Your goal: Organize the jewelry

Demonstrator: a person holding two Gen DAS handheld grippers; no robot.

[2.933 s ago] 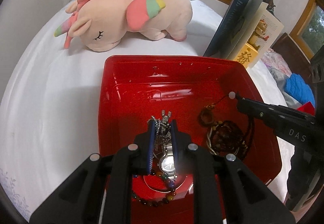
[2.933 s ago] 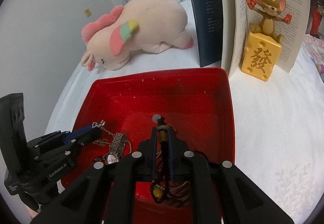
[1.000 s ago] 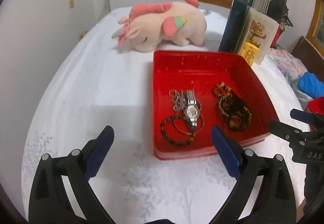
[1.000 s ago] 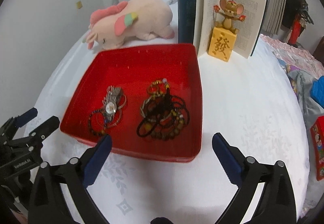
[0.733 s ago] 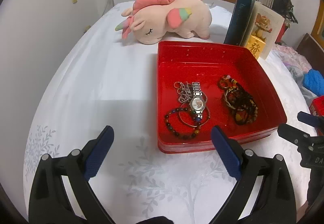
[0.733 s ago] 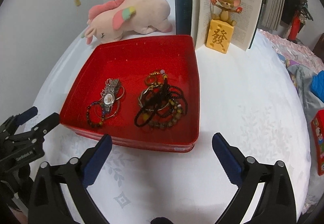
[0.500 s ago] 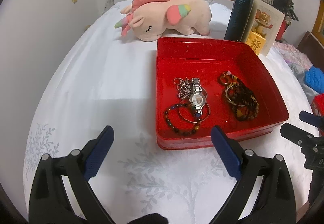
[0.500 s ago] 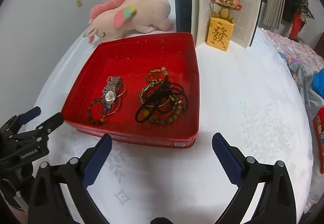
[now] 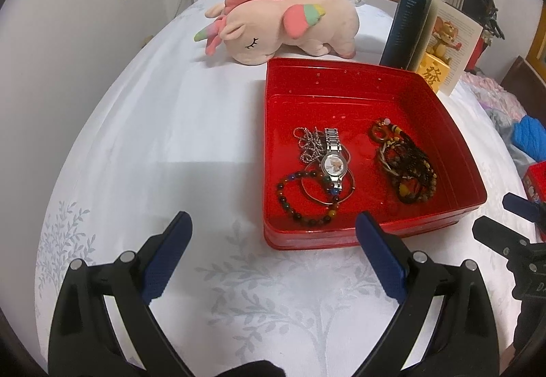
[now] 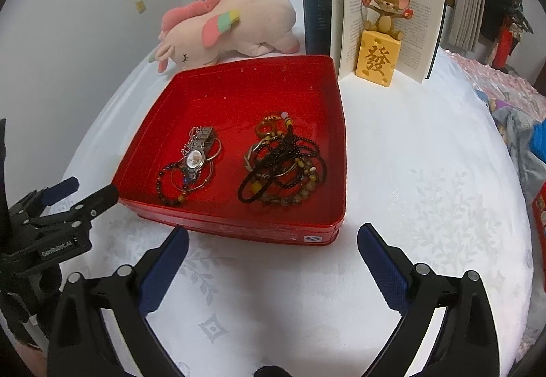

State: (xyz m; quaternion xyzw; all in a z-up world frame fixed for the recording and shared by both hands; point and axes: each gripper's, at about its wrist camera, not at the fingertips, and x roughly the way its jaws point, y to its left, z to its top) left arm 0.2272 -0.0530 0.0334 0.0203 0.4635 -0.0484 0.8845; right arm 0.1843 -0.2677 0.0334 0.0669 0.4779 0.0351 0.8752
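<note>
A red tray [image 9: 341, 80] [image 10: 239, 87] sits on the white bedsheet. In its left half lie a silver watch [image 9: 333, 162] [image 10: 195, 157], a silver chain [image 9: 307, 143] and a dark bead bracelet [image 9: 300, 198] [image 10: 167, 186]. In its right half lies a tangle of dark bead necklaces [image 9: 407, 165] [image 10: 283, 165]. My left gripper [image 9: 273, 240] [image 10: 82, 191] is open and empty, near the tray's front left corner. My right gripper [image 10: 273, 250] [image 9: 505, 216] is open and empty, in front of the tray's near edge.
A pink unicorn plush [image 9: 283, 24] [image 10: 232, 25] lies behind the tray. An open book [image 10: 375, 12] stands at the back right with a mouse figurine on a yellow block [image 10: 377, 61] before it. Clothes [image 9: 525, 134] lie at the right.
Both grippers have let go of the jewelry, opened wide and pulled back out of the tray. The watch and the necklaces now lie in the tray.
</note>
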